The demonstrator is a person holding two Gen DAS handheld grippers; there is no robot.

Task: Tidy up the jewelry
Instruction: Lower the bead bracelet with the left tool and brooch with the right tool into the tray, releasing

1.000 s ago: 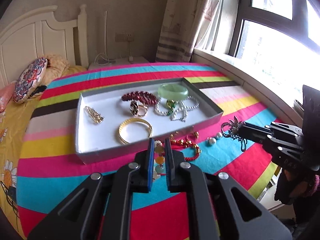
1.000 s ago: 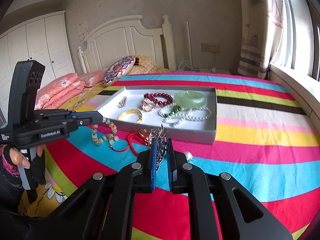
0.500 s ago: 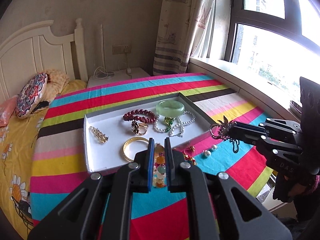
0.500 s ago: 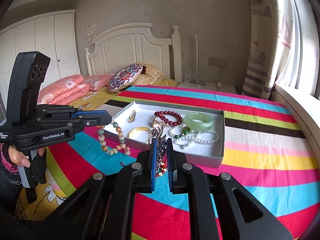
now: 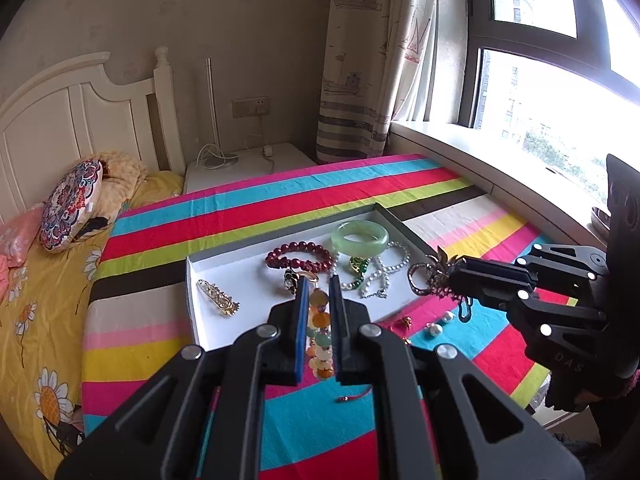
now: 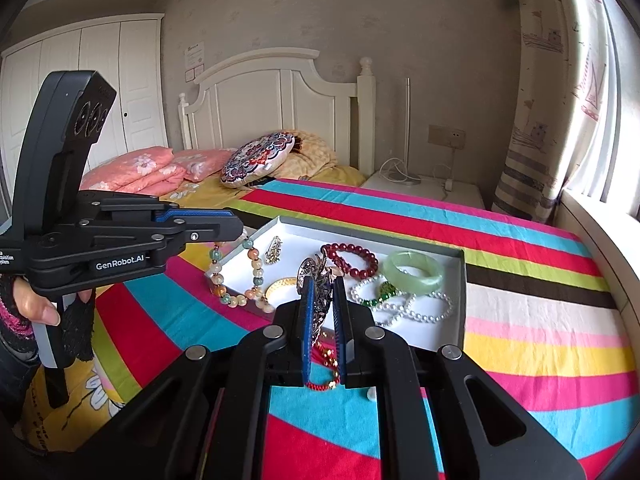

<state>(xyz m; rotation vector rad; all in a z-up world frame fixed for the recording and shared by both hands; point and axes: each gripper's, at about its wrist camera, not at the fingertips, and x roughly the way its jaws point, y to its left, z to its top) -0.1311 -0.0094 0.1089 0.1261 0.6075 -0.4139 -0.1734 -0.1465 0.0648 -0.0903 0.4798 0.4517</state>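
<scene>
Both claws have been lifted since the earlier frames, so the tray now sits lower and smaller in each view, and the bead bracelet now hangs clear of the striped surface where it was draped before.

At lower centre of the left wrist view, the left claw is clamped on the bead bracelet, whose pale orange and green beads are seen between the blue pads. At centre right, the right claw is clamped on a dark metal brooch with a ring at its end, held over the tray's right rim.

In the right wrist view the brooch is pinched at frame centre, and the left claw at middle left carries the bracelet as a loop over the tray's left corner. "GenRobot.AI" is printed in white on its side. A hand in a dark lace glove grips its handle at lower left.

Inside the white tray are seen a red bead bracelet, a jade bangle, pearl strands, a gold bangle and a gold clip. On the surface below the tray lie a red cord bracelet and loose pearls.

A paper notice on the wall at upper left is too small to be read.
</scene>
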